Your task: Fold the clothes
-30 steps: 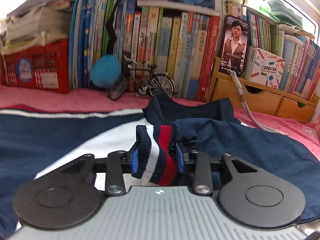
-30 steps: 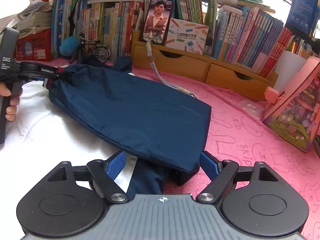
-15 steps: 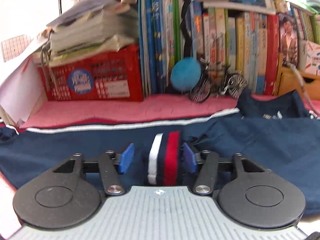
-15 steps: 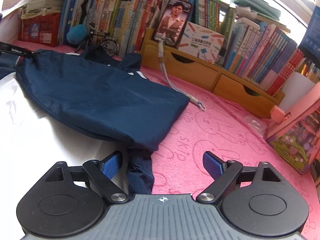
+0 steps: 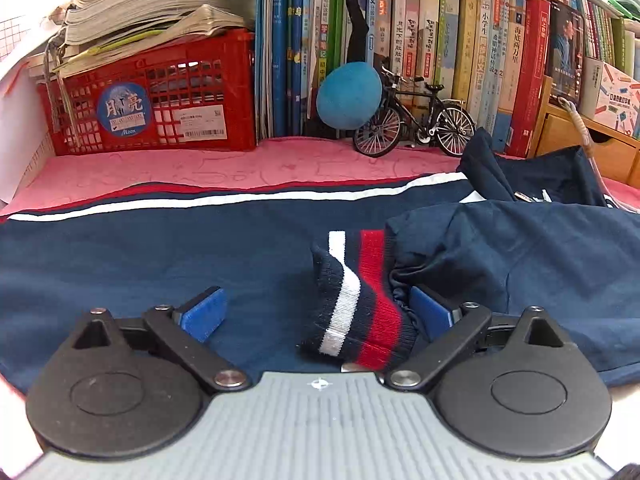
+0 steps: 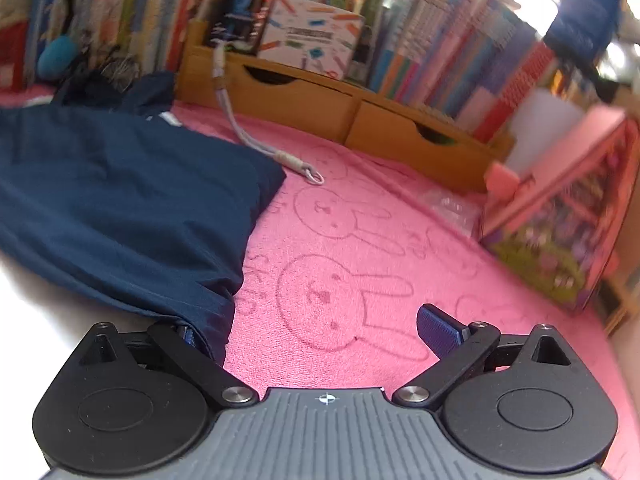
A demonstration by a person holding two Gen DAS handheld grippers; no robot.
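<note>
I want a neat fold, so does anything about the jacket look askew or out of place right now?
Yes. The striped knit sleeve cuff lies curled and tilted on the navy jacket body, between the open jaws of the left gripper. The folded navy sleeve beside it is bunched near the cuff.

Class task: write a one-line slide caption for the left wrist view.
Open left claw around the striped cuff of a navy jacket spread on a pink mat.

Right gripper [image 6: 318, 332] jaws spread wide over pink bunny-print cloth [image 6: 360, 248], navy garment [image 6: 120, 208] at left, covering its left fingertip
</note>
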